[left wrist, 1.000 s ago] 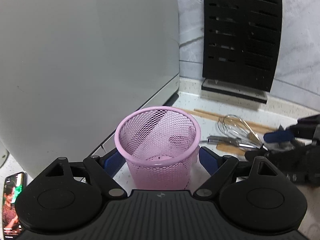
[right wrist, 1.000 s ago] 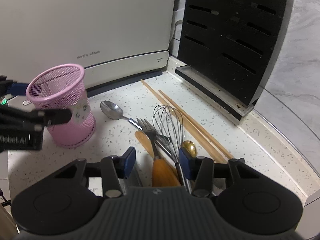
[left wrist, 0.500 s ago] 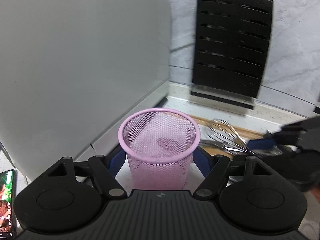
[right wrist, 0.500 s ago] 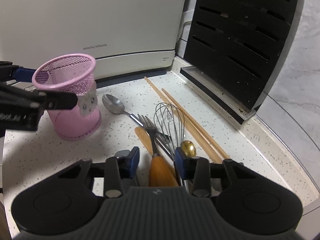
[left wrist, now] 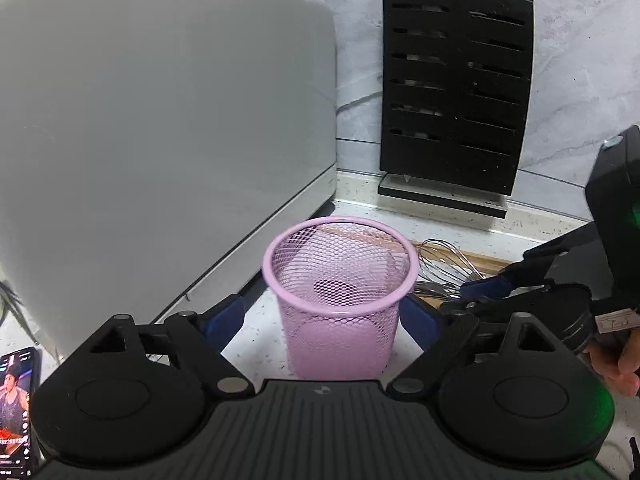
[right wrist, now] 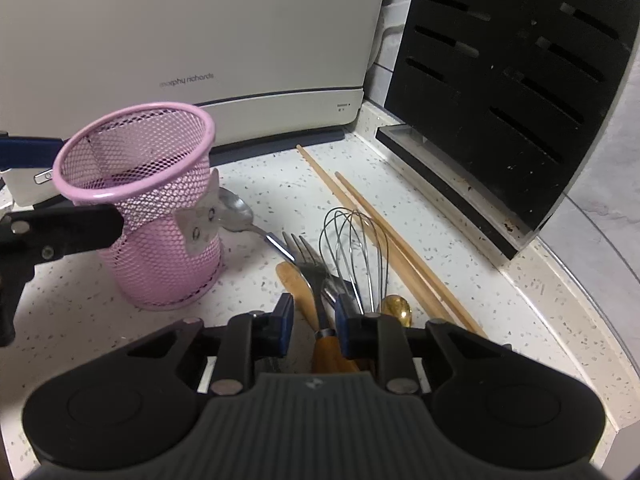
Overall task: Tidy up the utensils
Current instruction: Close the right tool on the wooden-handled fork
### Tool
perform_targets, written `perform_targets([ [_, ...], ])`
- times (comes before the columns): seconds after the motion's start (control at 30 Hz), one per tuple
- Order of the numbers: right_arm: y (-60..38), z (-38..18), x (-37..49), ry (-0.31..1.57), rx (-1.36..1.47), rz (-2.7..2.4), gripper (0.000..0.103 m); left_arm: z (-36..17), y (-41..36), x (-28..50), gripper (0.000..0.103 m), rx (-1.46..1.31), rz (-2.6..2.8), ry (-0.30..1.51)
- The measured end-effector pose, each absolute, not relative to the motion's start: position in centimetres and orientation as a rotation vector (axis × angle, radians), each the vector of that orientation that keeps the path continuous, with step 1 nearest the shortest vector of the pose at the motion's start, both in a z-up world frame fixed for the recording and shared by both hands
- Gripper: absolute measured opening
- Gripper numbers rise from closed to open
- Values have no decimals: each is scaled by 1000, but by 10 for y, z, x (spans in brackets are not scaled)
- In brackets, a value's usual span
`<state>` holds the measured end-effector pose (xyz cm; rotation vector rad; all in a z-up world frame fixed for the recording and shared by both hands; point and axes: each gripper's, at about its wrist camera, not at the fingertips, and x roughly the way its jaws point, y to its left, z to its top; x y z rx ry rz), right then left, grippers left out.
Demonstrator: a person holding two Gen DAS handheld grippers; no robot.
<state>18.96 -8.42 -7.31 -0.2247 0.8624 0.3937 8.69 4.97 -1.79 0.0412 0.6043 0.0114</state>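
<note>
R tongs (right wrist: 315, 316): jaws narrow, have just been closing, not yet clamped. The fork (right wrist: 308, 256) lies btwn them w/ its wooden handle running back under the tongs. R pad is just beside the handle and there's a slim gap on the L pad side. A pale wooden utensil tip (right wrist: 294, 280) sits just L of the fork neck. Just past the R pad is a gold spoon (right wrist: 396, 306). The whisk (right wrist: 356, 248) is straight ahead, wires touching the fork tines. Chopsticks (right wrist: 360, 208) lie ahead-R, slanting away, one alongside the whisk. A steel spoon (right wrist: 236, 212) lies ahead-L, bowl against the pink mesh cup (right wrist: 160, 216). All of it rests on the speckled counter (right wrist: 500, 300).

L tongs (left wrist: 322, 316): jaws wide, have just been opening. The cup stands upright btwn the pads, empty as far as I can see. Bare counter shows btwn the L pad and the cup wall. R pad is close to the cup, contact unclear. A phone (left wrist: 16, 400) lies near, off to the L. A hand (left wrist: 616, 360) is on the R tongs' grip, at the R edge.

Far: white appliance (right wrist: 200, 40) ahead-L of both tongs, black slotted rack (right wrist: 500, 80) ahead-R, against the marble wall.
</note>
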Motion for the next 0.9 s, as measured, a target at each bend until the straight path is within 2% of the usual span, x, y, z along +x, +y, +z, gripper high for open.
perform_targets([
  [0.2, -84, -79, 196, 873, -221, 399, 17, -24, 37, 102, 102, 59, 22, 596],
  [0.4, -89, -79, 194, 865, -209, 410, 9, -25, 37, 108, 103, 17, 19, 581],
  [0.47, -89, -78, 192, 864, -213, 413, 3, -25, 39, 107, 103, -5, 18, 576],
  [0.8, -91, -78, 190, 862, -217, 403, 3, -22, 38, 107, 103, -74, 38, 570],
  [0.9, -94, -78, 190, 866, -208, 397, 2, -22, 39, 107, 98, -91, 34, 573],
])
